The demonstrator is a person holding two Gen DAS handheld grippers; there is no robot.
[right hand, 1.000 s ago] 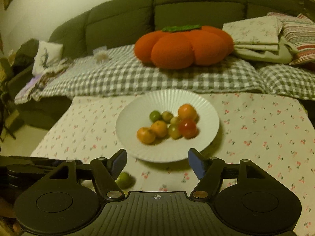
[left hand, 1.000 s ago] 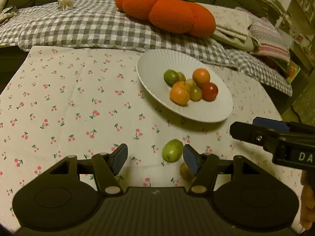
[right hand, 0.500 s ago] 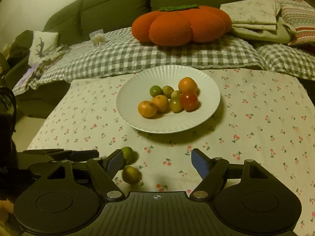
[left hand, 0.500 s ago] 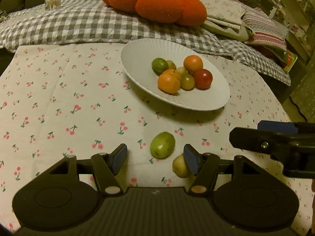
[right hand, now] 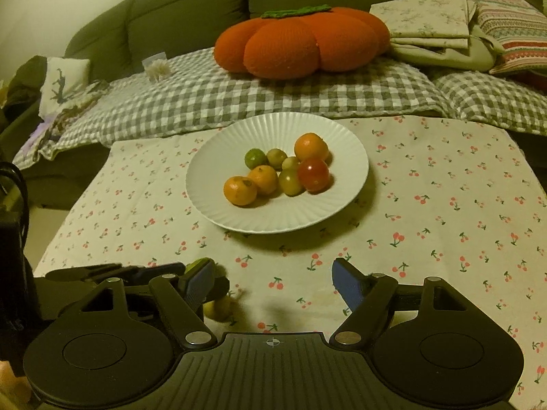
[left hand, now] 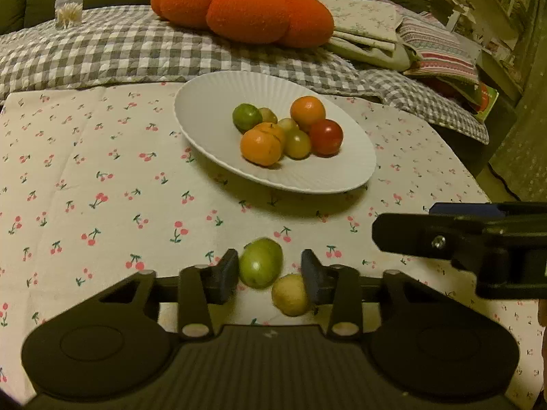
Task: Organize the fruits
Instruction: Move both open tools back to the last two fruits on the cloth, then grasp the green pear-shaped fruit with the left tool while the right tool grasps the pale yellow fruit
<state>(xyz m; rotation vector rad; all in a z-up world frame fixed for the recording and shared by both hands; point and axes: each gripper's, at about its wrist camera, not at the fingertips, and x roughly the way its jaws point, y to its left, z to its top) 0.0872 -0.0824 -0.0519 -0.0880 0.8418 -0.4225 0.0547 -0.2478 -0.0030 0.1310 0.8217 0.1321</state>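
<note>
Left gripper (left hand: 268, 275) jaws have just been closing since half a second ago, now narrowed around two loose fruits. Green fruit (left hand: 260, 262) on cherry-print tablecloth (left hand: 102, 177), just beside left finger; contact cannot be told. Yellowish fruit (left hand: 290, 294) lies against right finger, nearer camera. Grip not confirmed; pads flank both fruits. White plate (right hand: 273, 218) further back on cloth, holds orange, green and red fruits. Right gripper (right hand: 273, 282) jaws wide apart, nothing between. Orange pumpkin cushion (right hand: 301, 42) on sofa behind.
</note>
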